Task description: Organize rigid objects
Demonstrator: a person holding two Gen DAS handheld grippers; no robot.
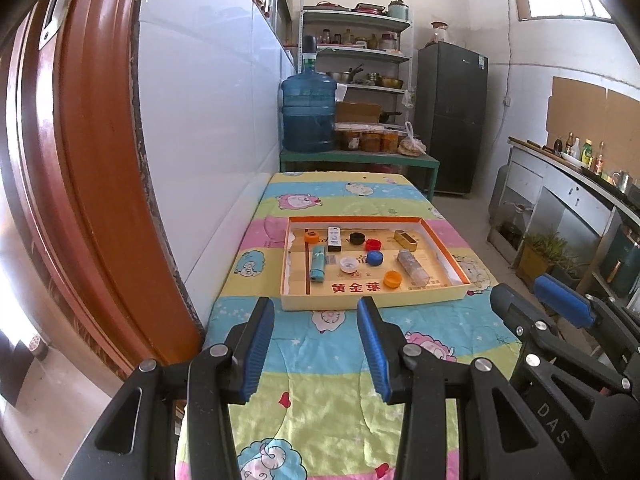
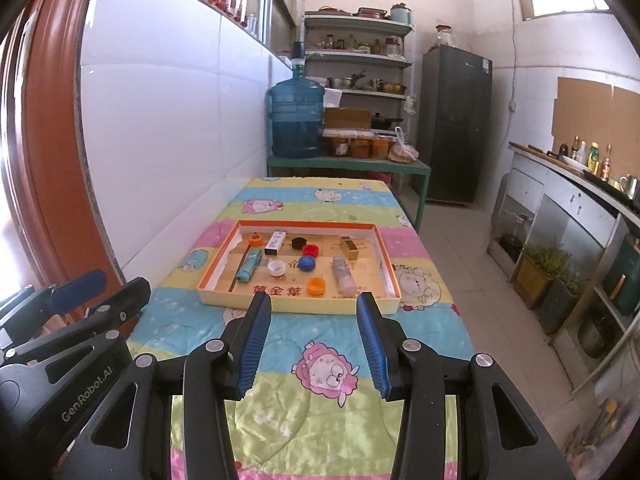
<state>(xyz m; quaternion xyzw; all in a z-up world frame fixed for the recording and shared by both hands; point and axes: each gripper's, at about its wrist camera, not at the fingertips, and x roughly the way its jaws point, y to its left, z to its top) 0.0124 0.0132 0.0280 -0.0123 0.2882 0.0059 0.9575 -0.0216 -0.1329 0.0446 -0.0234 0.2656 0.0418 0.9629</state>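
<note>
A shallow cardboard tray (image 1: 372, 302) (image 2: 296, 304) with an orange inner rim lies on the cartoon-print tablecloth. In it lie several bottle caps: orange (image 1: 392, 279), blue (image 1: 375, 258), white (image 1: 348, 265), red (image 1: 373, 244), black (image 1: 357, 237). A teal lighter (image 1: 317, 265), a white lighter (image 1: 334, 238), a gold box (image 1: 405, 239) and a clear box (image 1: 413, 267) lie there too. My left gripper (image 1: 316, 308) and right gripper (image 2: 314, 304) both hover open and empty just short of the tray's near edge, side by side.
A white tiled wall and a red door frame (image 1: 92, 160) run along the left. Beyond the table stand a green bench with a blue water jug (image 1: 308, 114), jars, a shelf rack and a dark fridge (image 1: 452, 120). A counter (image 2: 580, 200) lines the right side across a floor aisle.
</note>
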